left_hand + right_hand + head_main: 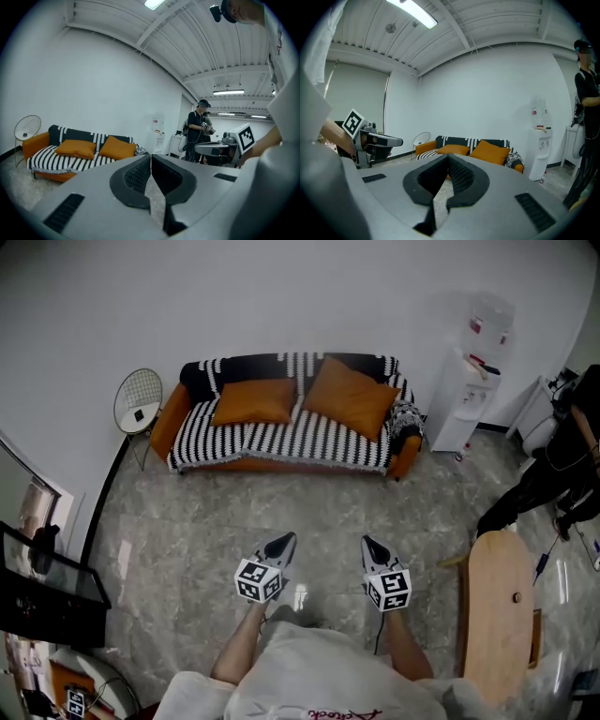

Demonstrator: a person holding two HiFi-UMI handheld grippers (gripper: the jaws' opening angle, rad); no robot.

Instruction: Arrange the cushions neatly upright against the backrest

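Two orange cushions rest on a black-and-white striped sofa (281, 442) against the far wall. The left cushion (254, 401) lies low and slanted back; the right cushion (349, 396) leans tilted on one corner against the backrest. Both show again in the left gripper view, left cushion (75, 148) and right cushion (117, 148), and in the right gripper view (491, 152). My left gripper (281, 547) and right gripper (374, 550) are held side by side over the floor, well short of the sofa, both shut with nothing between the jaws.
A round wire side table (138, 401) stands left of the sofa. A white water dispenser (469, 381) stands to its right. A person in black (553, 470) stands at the far right beside a wooden table (497, 615). Grey marbled floor (309, 512) lies between me and the sofa.
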